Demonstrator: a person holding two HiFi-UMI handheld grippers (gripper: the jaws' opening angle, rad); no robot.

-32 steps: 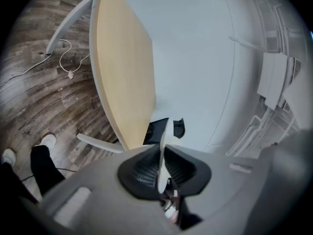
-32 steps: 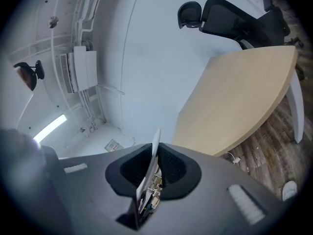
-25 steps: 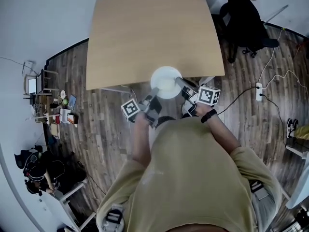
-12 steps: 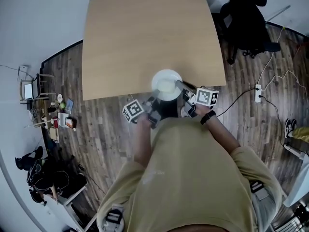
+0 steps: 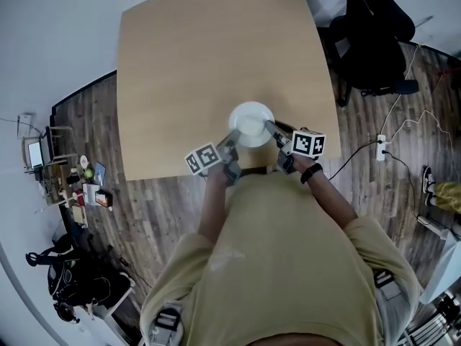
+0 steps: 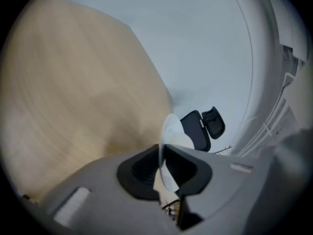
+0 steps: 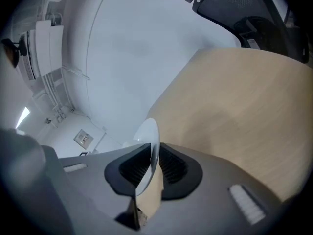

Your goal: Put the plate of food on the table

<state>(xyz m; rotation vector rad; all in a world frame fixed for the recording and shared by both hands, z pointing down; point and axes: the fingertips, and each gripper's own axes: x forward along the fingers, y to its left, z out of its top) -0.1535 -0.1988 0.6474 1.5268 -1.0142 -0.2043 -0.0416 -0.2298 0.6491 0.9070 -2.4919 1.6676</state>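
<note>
The person wears a sandy-green T-shirt (image 5: 288,265) with short sleeves. It fills the bottom half of the head view. A thin black band (image 5: 311,172) goes round one wrist, just right of the middle.

The left gripper (image 5: 232,144) and the right gripper (image 5: 271,127) are grey. Each one has a cube with black-and-white square marks. The left cube (image 5: 202,158) shows left of the middle and the right cube (image 5: 309,143) shows right of it.

In the gripper views each body is smooth grey plastic. It has black pads (image 6: 142,169) with little ridges and a small pale ridged patch (image 6: 71,207).

Both sets of jaws are opening, with the rim of the white plate (image 5: 251,124) between the pads.
</note>
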